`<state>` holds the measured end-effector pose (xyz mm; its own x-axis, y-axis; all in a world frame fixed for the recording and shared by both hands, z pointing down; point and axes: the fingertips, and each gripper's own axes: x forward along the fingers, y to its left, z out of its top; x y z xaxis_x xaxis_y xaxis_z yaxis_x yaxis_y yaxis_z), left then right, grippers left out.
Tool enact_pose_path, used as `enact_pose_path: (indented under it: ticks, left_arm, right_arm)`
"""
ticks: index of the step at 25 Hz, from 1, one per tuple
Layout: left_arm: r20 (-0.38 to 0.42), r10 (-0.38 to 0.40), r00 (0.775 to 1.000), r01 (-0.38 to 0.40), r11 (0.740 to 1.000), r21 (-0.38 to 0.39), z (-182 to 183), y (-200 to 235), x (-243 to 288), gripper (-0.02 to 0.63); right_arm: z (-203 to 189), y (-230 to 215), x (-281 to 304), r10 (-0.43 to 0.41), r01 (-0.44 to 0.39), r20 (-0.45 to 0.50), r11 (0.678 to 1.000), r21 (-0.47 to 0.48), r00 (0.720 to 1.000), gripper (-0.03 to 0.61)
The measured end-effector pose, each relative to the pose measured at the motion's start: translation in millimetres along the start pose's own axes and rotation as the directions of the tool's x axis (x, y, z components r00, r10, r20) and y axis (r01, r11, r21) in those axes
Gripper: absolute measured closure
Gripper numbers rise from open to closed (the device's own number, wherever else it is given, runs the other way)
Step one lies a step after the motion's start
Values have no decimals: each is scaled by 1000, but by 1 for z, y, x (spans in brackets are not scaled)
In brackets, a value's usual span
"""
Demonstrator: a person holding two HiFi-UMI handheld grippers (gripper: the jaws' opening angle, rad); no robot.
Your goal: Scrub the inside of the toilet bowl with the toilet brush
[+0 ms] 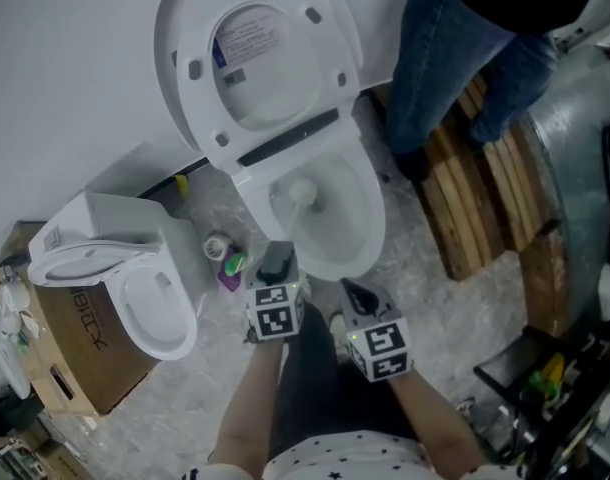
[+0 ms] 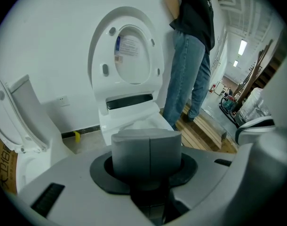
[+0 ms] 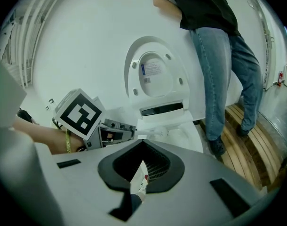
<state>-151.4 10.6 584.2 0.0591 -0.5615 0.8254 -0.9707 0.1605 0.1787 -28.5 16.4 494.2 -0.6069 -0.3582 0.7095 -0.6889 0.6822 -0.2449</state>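
The white toilet (image 1: 370,218) stands against the wall with its lid and seat raised (image 1: 255,58). The white head of the toilet brush (image 1: 303,193) rests inside the bowl. Its thin handle runs back to my left gripper (image 1: 277,256), which hangs over the near rim and is shut on it. In the left gripper view the grey pads (image 2: 134,149) are pressed together in front of the bowl (image 2: 134,121). My right gripper (image 1: 357,290) hangs just right of the left one, outside the near rim. Its jaws stand open with nothing between them (image 3: 142,166).
A person in jeans (image 1: 455,58) stands on a wooden pallet (image 1: 485,188) right of the toilet. A second toilet (image 1: 135,278) sits on a cardboard box (image 1: 80,353) at the left. Small bottles (image 1: 225,258) lie on the floor between the two toilets.
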Motion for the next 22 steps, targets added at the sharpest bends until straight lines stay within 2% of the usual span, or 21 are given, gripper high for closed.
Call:
enact_pose_path:
  ticks: [22]
  left_arm:
    - [-56, -17, 998, 19, 999, 36, 1, 23, 113, 462]
  right_arm:
    - [-35, -26, 65, -29, 33, -71, 998, 56, 997, 572]
